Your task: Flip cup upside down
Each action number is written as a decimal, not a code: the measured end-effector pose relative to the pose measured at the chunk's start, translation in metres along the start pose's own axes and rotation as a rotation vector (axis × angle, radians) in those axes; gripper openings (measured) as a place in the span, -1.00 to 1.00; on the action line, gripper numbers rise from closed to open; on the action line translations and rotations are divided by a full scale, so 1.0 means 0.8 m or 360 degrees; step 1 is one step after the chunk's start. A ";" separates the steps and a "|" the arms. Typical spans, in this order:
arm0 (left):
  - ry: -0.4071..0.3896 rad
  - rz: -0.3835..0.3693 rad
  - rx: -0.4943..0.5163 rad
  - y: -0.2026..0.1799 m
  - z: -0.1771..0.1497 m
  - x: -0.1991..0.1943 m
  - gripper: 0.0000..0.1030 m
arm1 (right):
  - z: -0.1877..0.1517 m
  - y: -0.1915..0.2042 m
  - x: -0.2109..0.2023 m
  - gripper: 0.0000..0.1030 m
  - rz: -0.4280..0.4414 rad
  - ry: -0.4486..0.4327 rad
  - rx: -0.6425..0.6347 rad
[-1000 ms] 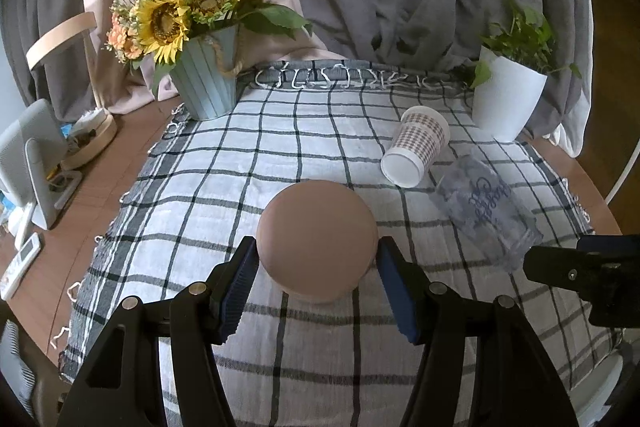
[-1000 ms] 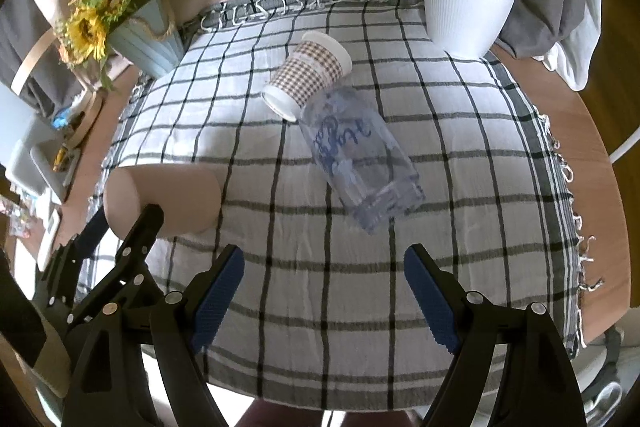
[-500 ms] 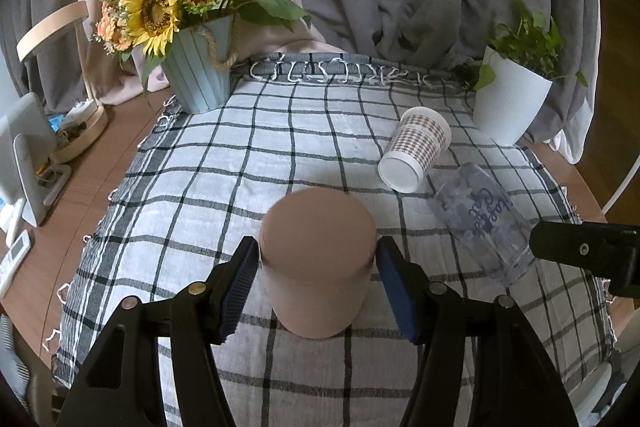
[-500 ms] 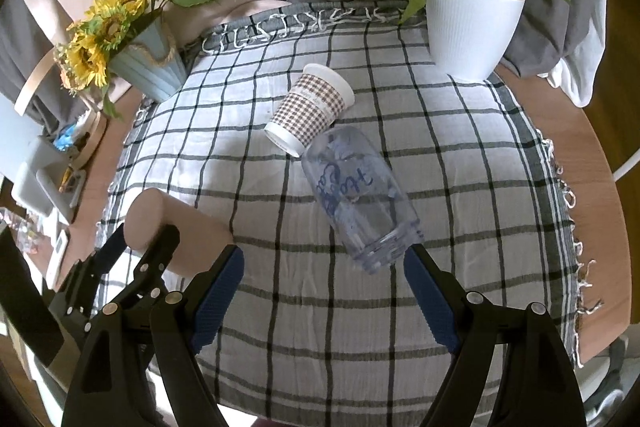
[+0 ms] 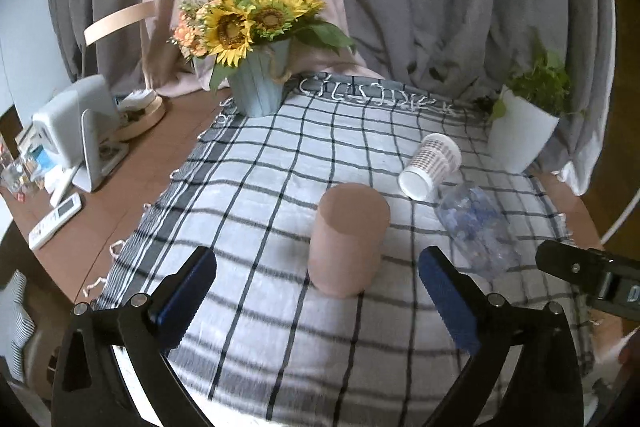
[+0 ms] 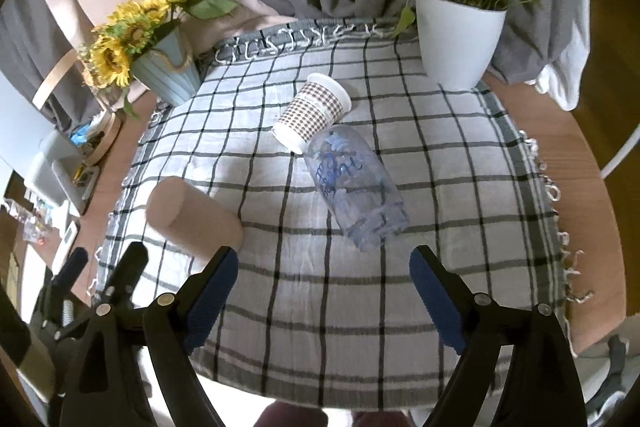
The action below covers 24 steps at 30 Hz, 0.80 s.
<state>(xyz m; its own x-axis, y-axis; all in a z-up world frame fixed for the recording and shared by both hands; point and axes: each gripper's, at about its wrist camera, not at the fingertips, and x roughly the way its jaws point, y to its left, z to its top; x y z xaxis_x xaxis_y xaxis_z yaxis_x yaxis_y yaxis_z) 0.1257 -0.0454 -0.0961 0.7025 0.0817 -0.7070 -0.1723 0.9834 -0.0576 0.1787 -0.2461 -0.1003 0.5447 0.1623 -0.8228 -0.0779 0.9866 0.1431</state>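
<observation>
A plain pink-tan cup (image 5: 347, 239) stands upside down on the checked cloth, closed base up; it also shows in the right wrist view (image 6: 192, 217). My left gripper (image 5: 316, 301) is open and empty, its blue pads drawn back on either side of the cup, not touching it. A checked paper cup (image 5: 430, 165) (image 6: 312, 117) lies on its side. A clear glass with blue lettering (image 5: 474, 227) (image 6: 354, 189) lies on its side beside it. My right gripper (image 6: 322, 301) is open and empty, in front of the glass.
A blue pot of sunflowers (image 5: 260, 89) stands at the back left and a white pot with a green plant (image 5: 520, 131) at the back right. The round wooden table (image 5: 132, 183) carries a white device, a remote and clutter at its left. Grey curtains hang behind.
My left gripper stood the pink cup base up on the cloth, let go, opened wide and drew back. The right gripper stayed open and rose slightly.
</observation>
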 end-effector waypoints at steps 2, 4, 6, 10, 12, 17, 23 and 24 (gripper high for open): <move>-0.0002 -0.0004 -0.0012 0.008 0.000 -0.016 1.00 | -0.008 0.003 -0.017 0.70 -0.0029 -0.0044 0.0004; 0.0006 0.0011 -0.0015 0.016 -0.001 -0.037 1.00 | -0.019 0.012 -0.036 0.70 -0.0082 -0.0093 -0.0020; -0.0005 0.0002 -0.0009 0.024 -0.003 -0.056 1.00 | -0.029 0.020 -0.051 0.70 -0.0123 -0.0134 -0.0043; -0.0032 -0.0008 0.0049 0.037 -0.008 -0.095 1.00 | -0.059 0.046 -0.089 0.70 -0.0201 -0.0248 -0.0059; -0.0039 -0.0029 0.0074 0.046 -0.013 -0.114 1.00 | -0.075 0.056 -0.105 0.70 -0.0218 -0.0290 -0.0053; -0.0103 -0.0050 0.0118 0.069 -0.024 -0.155 1.00 | -0.115 0.078 -0.142 0.70 -0.0225 -0.0393 0.0007; -0.0167 -0.0065 0.0198 0.081 -0.038 -0.193 1.00 | -0.156 0.092 -0.176 0.70 -0.0251 -0.0468 0.0099; -0.0170 -0.0066 0.0204 0.081 -0.039 -0.196 1.00 | -0.160 0.094 -0.179 0.70 -0.0257 -0.0474 0.0101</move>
<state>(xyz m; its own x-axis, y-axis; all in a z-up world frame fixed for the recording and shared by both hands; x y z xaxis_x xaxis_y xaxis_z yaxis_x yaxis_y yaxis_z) -0.0176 0.0002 -0.0111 0.7776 0.0508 -0.6267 -0.0571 0.9983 0.0100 -0.0124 -0.1936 -0.0421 0.7662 -0.0165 -0.6424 0.0764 0.9949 0.0657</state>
